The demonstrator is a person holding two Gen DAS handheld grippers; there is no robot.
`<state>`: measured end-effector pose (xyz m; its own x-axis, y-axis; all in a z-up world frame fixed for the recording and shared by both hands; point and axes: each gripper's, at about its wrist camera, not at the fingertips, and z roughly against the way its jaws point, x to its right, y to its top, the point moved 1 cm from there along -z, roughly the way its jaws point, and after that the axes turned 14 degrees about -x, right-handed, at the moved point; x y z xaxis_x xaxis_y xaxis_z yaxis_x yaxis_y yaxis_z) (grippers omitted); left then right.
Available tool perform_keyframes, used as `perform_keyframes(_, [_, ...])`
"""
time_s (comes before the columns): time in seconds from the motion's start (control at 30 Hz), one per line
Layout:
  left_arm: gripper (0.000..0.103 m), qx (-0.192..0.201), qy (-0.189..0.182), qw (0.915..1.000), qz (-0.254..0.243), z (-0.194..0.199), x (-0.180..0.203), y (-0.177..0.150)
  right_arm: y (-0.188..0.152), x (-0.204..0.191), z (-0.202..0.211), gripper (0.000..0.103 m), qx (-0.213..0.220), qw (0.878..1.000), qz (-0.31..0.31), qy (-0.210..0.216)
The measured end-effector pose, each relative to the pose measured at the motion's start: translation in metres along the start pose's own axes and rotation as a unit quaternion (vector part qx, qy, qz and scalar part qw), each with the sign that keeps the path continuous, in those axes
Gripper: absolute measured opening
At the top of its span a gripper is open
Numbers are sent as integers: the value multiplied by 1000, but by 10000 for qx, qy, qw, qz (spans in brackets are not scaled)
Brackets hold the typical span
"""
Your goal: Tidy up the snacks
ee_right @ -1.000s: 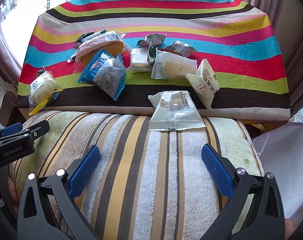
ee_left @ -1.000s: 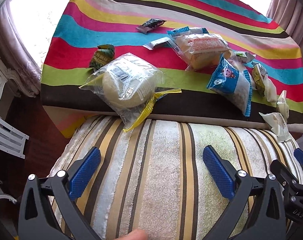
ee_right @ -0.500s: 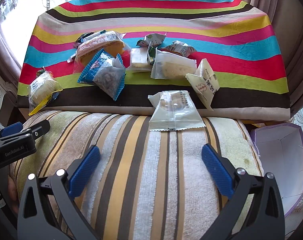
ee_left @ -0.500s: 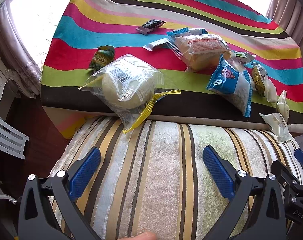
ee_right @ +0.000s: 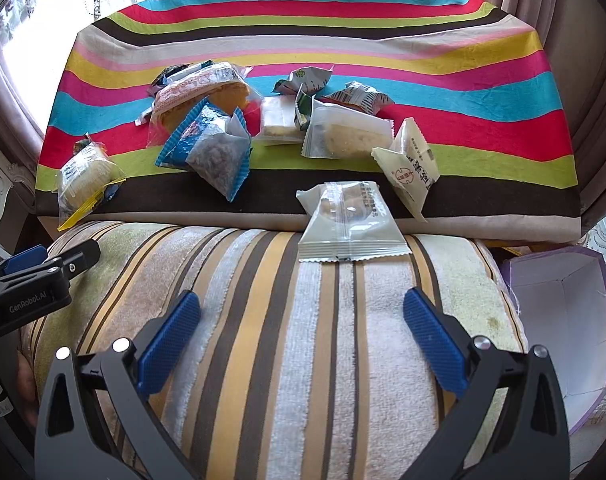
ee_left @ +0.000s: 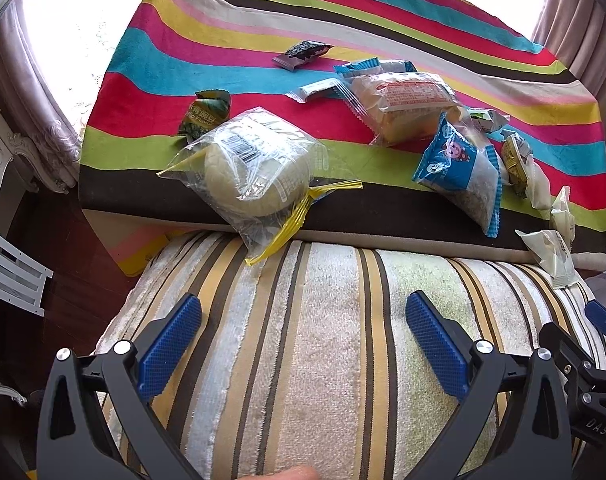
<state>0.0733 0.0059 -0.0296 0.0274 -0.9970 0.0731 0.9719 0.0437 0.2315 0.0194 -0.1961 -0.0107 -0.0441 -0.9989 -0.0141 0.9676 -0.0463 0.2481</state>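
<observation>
Several wrapped snacks lie on a rainbow-striped cloth [ee_left: 231, 60]. A clear bag with a pale round bun [ee_left: 255, 172] hangs over the cloth's front edge, straight ahead of my left gripper [ee_left: 303, 320], which is open and empty. A blue packet [ee_left: 459, 168] and a bread pack [ee_left: 403, 104] lie further right. In the right wrist view a pale cookie packet [ee_right: 349, 224] lies at the cloth's edge, just ahead of my right gripper [ee_right: 301, 316], open and empty. A white triangular packet [ee_right: 409, 168] and the blue packet [ee_right: 213, 148] lie behind it.
Both grippers hover over a brown and cream striped cushion [ee_right: 287, 340]. An open purple and white box [ee_right: 559, 316] stands low at the right. The left gripper shows at the left edge of the right wrist view [ee_right: 35, 276]. White furniture [ee_left: 7, 272] stands at the left.
Almost nothing has moved. The right wrist view has shifted slightly, so more of the purple box shows at the right.
</observation>
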Motion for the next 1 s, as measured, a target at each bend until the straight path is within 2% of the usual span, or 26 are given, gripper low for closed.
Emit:
perform_keyframes(0.63, [99, 135, -61, 9999, -74, 3, 0, -4, -1, 0, 2, 102, 14, 10000, -11, 24])
perform_keyframes(0.87, [99, 28, 0, 10000, -68, 0, 0, 1, -1, 2, 1, 102, 12, 10000, -24, 13])
perform_keyframes(0.93, [99, -72, 41, 9997, -215, -2, 1, 5, -1, 1, 0, 102, -1, 10000, -21, -4])
perform_keyframes(1.0, [99, -203, -83, 9993, -293, -6, 1, 12, 0, 1, 0, 102, -16, 10000, -16, -15])
